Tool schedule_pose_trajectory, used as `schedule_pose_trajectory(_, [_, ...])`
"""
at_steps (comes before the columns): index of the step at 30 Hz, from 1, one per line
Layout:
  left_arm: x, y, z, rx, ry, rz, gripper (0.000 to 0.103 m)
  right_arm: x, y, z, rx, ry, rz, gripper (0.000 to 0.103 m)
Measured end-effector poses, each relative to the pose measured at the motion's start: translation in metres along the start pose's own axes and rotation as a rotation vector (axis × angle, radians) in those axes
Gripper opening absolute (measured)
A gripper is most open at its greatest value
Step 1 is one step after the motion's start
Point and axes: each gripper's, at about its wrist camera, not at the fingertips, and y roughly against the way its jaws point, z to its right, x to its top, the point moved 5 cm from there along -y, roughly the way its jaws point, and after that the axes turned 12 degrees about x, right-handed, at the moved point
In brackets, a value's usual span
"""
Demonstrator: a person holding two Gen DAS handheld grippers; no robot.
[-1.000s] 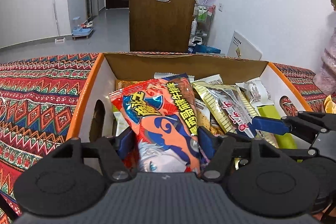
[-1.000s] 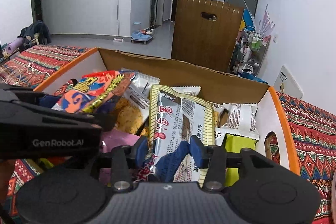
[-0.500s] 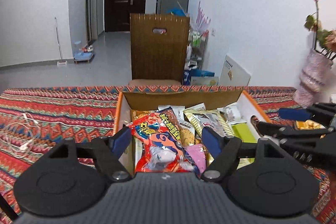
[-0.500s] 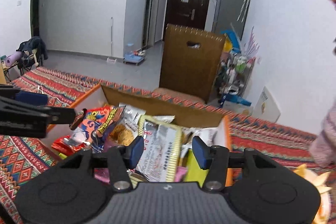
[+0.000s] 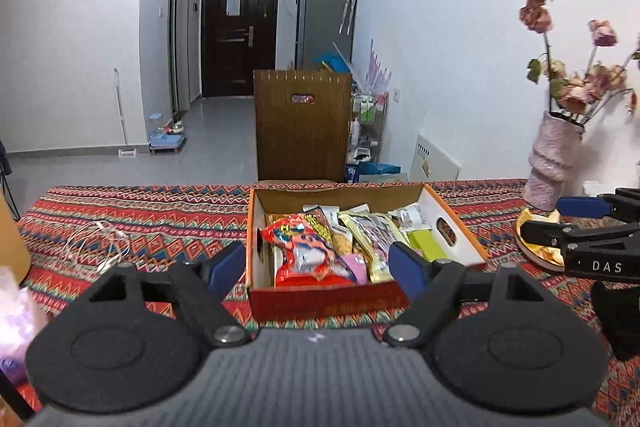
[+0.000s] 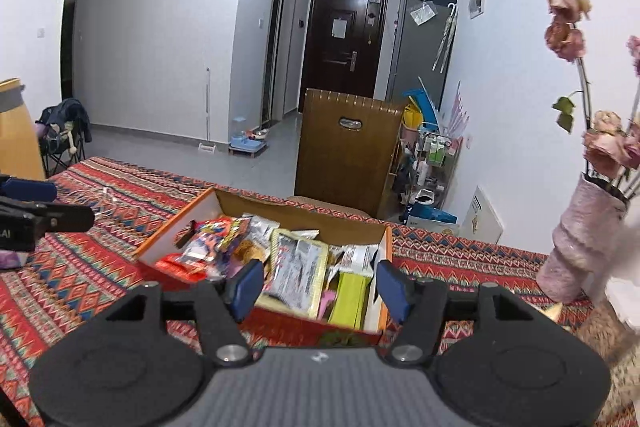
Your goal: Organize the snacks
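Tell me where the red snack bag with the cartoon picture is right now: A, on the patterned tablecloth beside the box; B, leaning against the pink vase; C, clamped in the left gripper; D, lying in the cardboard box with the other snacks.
D. The red snack bag lies in the cardboard box among the other packets, and the left gripper has nothing between its opening jaws.
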Motion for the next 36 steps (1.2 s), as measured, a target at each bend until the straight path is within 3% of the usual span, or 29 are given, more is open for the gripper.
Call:
schedule_pose_trajectory(12, [-0.118, 0.126, -0.007, -0.019, 0.027, 0.055, 0.084, -0.112, 0.108, -0.051, 0.042, -0.056, 0.069, 0.073])
schedule_pose_trajectory(23, [-0.22, 0.228, -0.016, 0.036, 0.071, 0.092, 0.089, -0.209, 0.195, -0.116, 0.041, -0.07, 0.137, 0.079])
schedule_pose_trajectory(28, [-0.255, 0.265, -0.016, 0.06, 0.068, 0.122, 0.095, -0.242, 0.227, -0.152, 0.058, -0.076, 0.179, 0.084])
schedule_pose_trajectory(36, [-0.278, 0.281, -0.022, 0.083, 0.069, 0.108, 0.095, -0.281, 0.246, -0.181, 0.082, -0.097, 0.168, 0.084])
